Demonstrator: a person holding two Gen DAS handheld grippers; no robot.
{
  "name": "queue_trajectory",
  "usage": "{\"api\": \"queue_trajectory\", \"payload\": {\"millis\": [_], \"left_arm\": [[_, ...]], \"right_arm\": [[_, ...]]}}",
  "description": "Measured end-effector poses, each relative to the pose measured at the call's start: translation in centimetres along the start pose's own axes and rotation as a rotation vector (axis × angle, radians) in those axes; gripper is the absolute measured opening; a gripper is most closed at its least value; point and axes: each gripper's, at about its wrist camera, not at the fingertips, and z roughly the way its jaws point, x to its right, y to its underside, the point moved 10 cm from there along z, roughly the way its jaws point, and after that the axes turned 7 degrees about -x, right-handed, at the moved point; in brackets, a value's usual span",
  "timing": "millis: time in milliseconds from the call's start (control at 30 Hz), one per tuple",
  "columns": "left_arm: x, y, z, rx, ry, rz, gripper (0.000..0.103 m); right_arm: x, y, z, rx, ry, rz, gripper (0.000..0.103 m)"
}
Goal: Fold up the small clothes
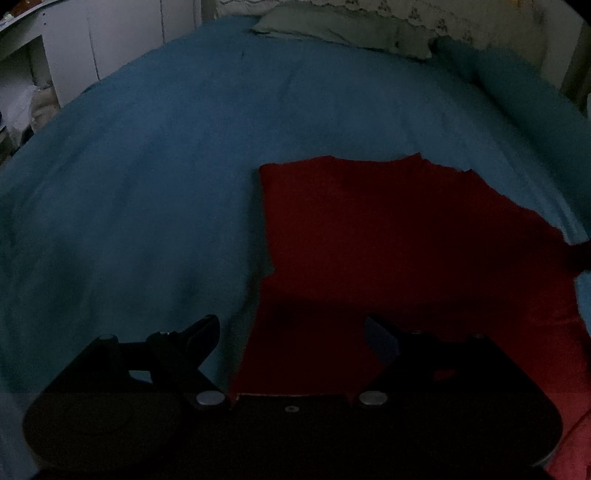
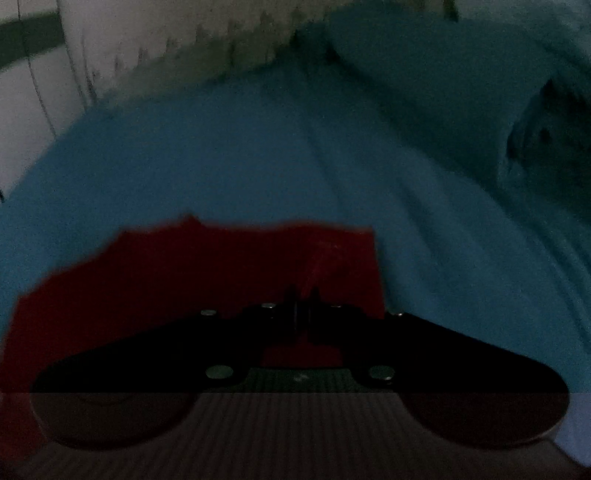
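A red garment lies flat on the blue bedsheet, with a straight left edge and a jagged far edge. My left gripper hangs open over the garment's near left part. One of its fingers is above the sheet and the other above the red cloth, with nothing gripped. In the right wrist view the red garment fills the lower left. My right gripper is shut near the garment's right edge, and creases in the cloth run up from its tips, so a fold of cloth looks pinched between them. The picture is dark and blurred.
A grey-green pillow and a blue pillow lie at the head of the bed. White cupboards stand to the far left. A bunched blue blanket sits at the far right. Blue sheet stretches left of the garment.
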Motion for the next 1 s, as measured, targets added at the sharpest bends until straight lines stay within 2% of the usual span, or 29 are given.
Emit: {"api": "queue_trajectory", "payload": {"millis": [67,133,167,200,233,267,300,333,400,467,533,633,733,800,867,1000], "left_arm": [[-0.1,-0.1,0.0,0.002,-0.008,0.006,0.089],[-0.2,-0.3,0.0,0.009,-0.01,0.013,0.089],[-0.2,-0.5,-0.2,0.015,-0.012,0.018,0.089],[-0.1,-0.7,-0.4,0.023,-0.013,0.025,0.089],[0.1,-0.9,-0.5,0.03,-0.013,0.032,0.089],[0.4,-1.2,-0.6,0.038,-0.012,0.041,0.089],[0.7,-1.5,-0.8,0.047,-0.005,0.051,0.089],[1.1,-1.8,-0.9,0.052,0.006,0.061,0.088],[2.3,-2.5,-1.0,0.067,0.032,0.09,0.088],[3.5,-3.1,-0.6,0.087,0.054,0.13,0.088],[4.6,-3.5,0.4,0.093,0.075,0.161,0.088],[5.1,-3.3,3.2,0.044,0.077,0.173,0.088],[4.7,-2.5,5.8,-0.024,0.072,0.156,0.088],[4.6,-2.4,6.0,-0.026,0.077,0.171,0.088],[4.5,-2.7,4.9,-0.02,0.074,0.183,0.087],[3.3,-3.3,-0.2,0.076,0.044,0.176,0.088]], "right_arm": [[0.4,1.4,1.2,-0.033,0.013,-0.028,0.023],[1.0,2.5,1.4,-0.056,0.022,-0.007,0.043],[1.5,2.7,1.1,-0.061,0.05,0.014,0.065],[2.1,2.7,0.4,-0.042,0.083,0.033,0.08],[2.1,2.2,-0.5,0.006,0.114,0.047,0.085],[2.1,1.9,-1.5,0.05,0.116,0.048,0.094],[1.6,1.7,-2.2,0.086,0.093,0.044,0.097],[1.0,1.6,-2.8,0.104,0.048,0.03,0.097],[-0.7,1.4,-2.4,0.082,-0.035,-0.028,0.097],[-2.1,1.4,-0.9,0.051,-0.076,-0.082,0.097],[-2.3,1.7,0.8,0.02,-0.075,-0.105,0.097],[-0.7,2.7,4.1,-0.066,-0.031,-0.063,0.097],[-0.1,3.0,4.8,-0.052,-0.06,-0.019,0.098],[-0.6,2.5,4.8,-0.063,-0.053,-0.055,0.098],[-0.1,1.7,3.3,-0.043,-0.063,-0.058,0.097],[1.4,0.7,-2.7,0.055,-0.107,0.006,0.097]]}}
